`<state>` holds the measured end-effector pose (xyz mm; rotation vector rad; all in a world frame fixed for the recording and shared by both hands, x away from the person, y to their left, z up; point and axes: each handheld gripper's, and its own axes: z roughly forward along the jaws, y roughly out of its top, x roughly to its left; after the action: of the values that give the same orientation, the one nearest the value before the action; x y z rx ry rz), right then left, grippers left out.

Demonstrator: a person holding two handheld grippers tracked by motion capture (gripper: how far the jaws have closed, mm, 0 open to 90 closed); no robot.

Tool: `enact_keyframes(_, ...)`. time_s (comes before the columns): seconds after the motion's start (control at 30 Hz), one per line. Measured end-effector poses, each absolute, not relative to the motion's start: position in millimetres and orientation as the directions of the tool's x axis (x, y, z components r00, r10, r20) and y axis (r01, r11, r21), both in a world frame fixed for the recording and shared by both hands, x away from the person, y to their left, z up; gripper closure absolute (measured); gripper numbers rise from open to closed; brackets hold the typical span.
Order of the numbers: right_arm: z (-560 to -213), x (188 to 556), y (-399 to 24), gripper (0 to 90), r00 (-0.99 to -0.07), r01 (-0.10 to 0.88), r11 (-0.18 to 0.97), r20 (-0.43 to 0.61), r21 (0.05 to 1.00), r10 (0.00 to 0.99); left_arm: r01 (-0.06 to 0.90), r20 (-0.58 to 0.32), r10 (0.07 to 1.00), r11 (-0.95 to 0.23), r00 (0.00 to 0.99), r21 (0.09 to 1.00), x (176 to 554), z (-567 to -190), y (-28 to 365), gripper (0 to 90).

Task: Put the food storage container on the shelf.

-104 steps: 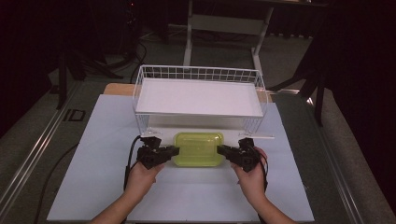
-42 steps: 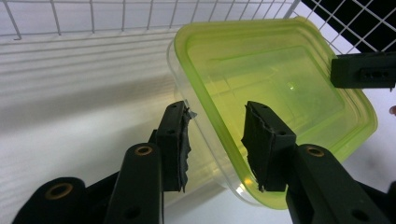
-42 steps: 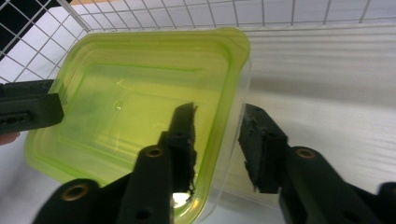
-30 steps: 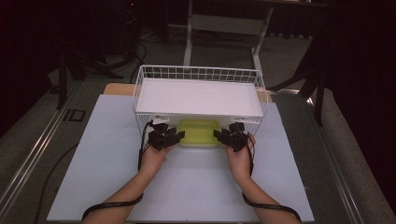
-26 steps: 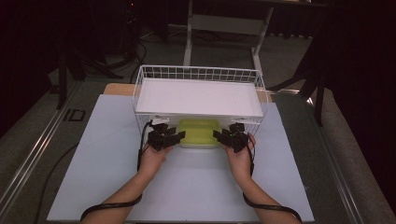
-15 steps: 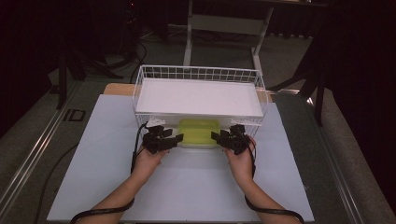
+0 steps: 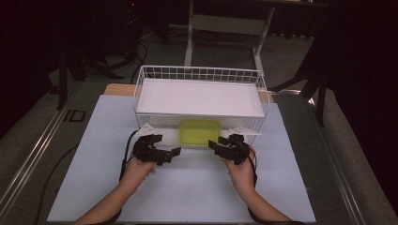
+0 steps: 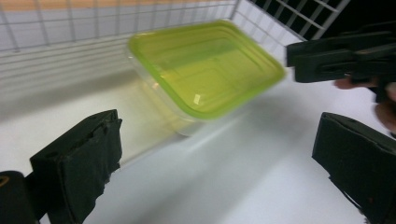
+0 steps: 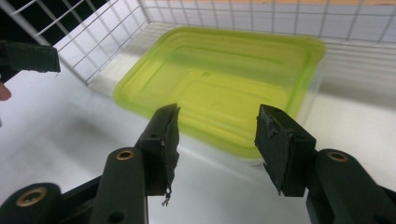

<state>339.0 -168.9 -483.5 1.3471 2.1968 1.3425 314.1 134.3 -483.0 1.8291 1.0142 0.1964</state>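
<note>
Broadly, a white sheet covers the table (image 7: 94, 187), and both tools sit on the person's side of a white wire basket (image 7: 199, 75) that stands across it. That basket carries a flat white shelf (image 7: 199, 97) on top, and under the shelf, just beyond the tips of both tools, rests a clear container with a yellow-green lid (image 7: 200, 131). It lies flat on the white surface at the basket's open near edge, between the two tools and a little farther from the person than either.

Next in size, the left tool (image 7: 172, 153) is held in the left hand (image 7: 138, 168), its tips aimed to the right toward the other tool. Its jaws have just been opening and now stand spread wide; in the left tool's own view the lid (image 8: 205, 65) lies ahead of them, with nothing between the pads.

Opposite it, the right tool (image 7: 213, 145) is held in the right hand (image 7: 240, 171) and points left. Its jaws have also just been opening and stand parted, clear of the container; in its own view the lid (image 9: 224, 84) lies just ahead of the gap, the near rim close to the pads (image 9: 166, 135) but untouched
</note>
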Motion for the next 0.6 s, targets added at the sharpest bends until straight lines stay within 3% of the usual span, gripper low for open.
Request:
enact_keyframes(0.27, -489, 329, -157, 46.8, -0.553, 0.583, 0.184, 0.221, 0.791, 0.804, 0.561, -0.308, 0.681, -0.182, 0.664, 0.807, 295, -493, 139, 2.3)
enact_keyframes(0.33, -494, 328, -154, 50.8, -0.549, 0.595, 0.189, 0.223, 0.781, 0.806, 0.562, -0.306, 0.682, -0.186, 0.664, 0.806, 291, -496, 141, 2.3)
enact_keyframes(0.6, -508, 334, -139, 89.7, -0.561, 0.65, 0.264, 0.216, 0.712, 0.799, 0.545, -0.259, 0.691, -0.23, 0.675, 0.806, 278, -509, 142, 2.3)
